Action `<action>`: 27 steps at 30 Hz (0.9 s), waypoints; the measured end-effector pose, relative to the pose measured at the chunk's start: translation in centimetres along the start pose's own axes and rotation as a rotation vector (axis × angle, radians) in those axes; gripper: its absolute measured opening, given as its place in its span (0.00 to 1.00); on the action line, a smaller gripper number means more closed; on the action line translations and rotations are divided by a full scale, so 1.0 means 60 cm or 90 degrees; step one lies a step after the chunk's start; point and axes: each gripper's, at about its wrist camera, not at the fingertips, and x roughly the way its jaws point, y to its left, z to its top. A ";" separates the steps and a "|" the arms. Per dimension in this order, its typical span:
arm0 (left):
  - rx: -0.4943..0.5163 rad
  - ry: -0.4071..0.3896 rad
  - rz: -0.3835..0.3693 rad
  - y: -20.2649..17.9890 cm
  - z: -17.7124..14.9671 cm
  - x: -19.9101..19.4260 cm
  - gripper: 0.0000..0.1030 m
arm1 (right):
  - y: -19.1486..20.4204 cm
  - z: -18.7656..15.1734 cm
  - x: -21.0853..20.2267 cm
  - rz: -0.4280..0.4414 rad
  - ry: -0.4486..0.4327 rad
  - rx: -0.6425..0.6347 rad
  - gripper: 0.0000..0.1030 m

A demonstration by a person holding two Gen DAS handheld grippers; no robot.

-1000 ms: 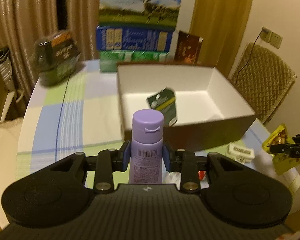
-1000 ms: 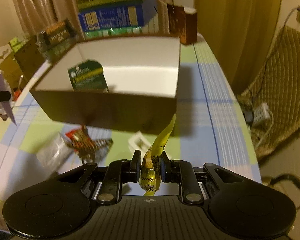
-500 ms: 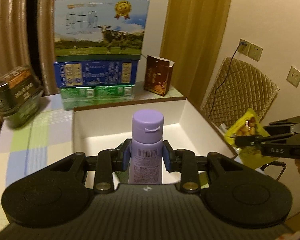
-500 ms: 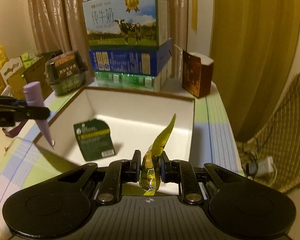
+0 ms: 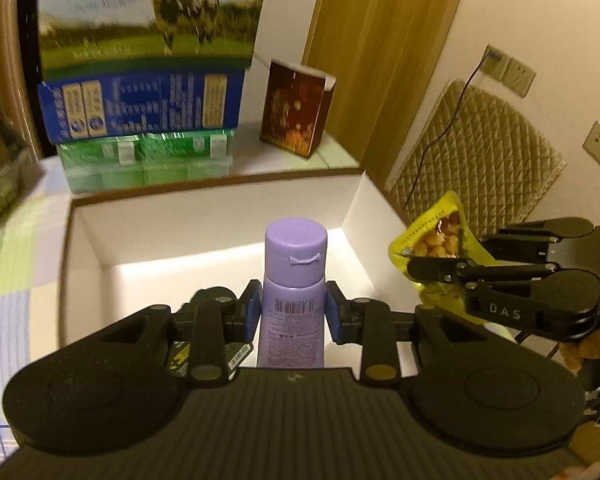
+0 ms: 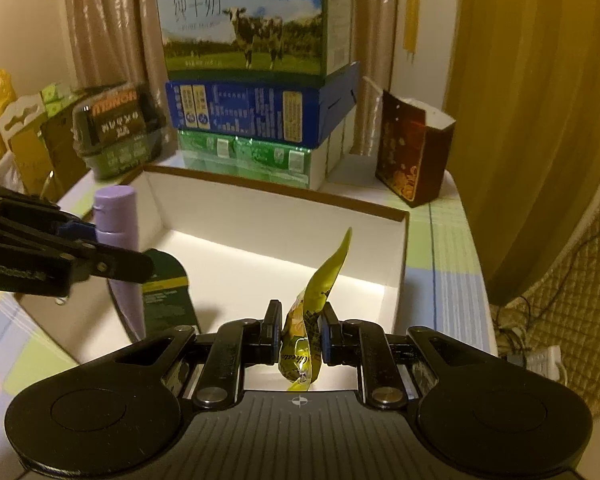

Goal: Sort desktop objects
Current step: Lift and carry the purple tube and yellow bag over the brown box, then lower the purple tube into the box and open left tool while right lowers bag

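My left gripper (image 5: 293, 314) is shut on a purple tube (image 5: 295, 280), cap up, held over the white-lined cardboard box (image 5: 220, 208). My right gripper (image 6: 299, 334) is shut on a yellow snack packet (image 6: 320, 296), also over the box (image 6: 300, 236). The tube (image 6: 118, 240) shows at the left of the right wrist view, and the snack packet (image 5: 436, 236) at the right of the left wrist view. A dark green packet (image 6: 166, 296) lies inside the box, beside the tube.
Stacked milk cartons (image 6: 248, 80) stand behind the box, with a brown paper bag (image 6: 414, 152) to their right and a dark snack tub (image 6: 116, 132) to their left. The checked tablecloth (image 6: 444, 264) surrounds the box. A quilted chair (image 5: 472, 168) is at the right.
Both grippers have moved forward and lower over the box with their objects still held. The box now fills the view under both.
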 end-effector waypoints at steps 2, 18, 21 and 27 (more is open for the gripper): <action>0.000 0.020 0.009 0.000 0.003 0.028 0.27 | -0.002 0.001 0.023 -0.003 0.016 -0.007 0.15; 0.002 0.107 0.050 0.003 0.029 0.176 0.27 | -0.023 0.000 0.130 -0.038 0.088 -0.043 0.15; 0.005 0.120 0.057 0.005 0.030 0.193 0.27 | -0.026 0.001 0.135 -0.042 0.091 -0.047 0.15; 0.010 0.137 0.064 0.005 0.025 0.216 0.27 | -0.031 0.007 0.141 -0.039 0.087 -0.046 0.15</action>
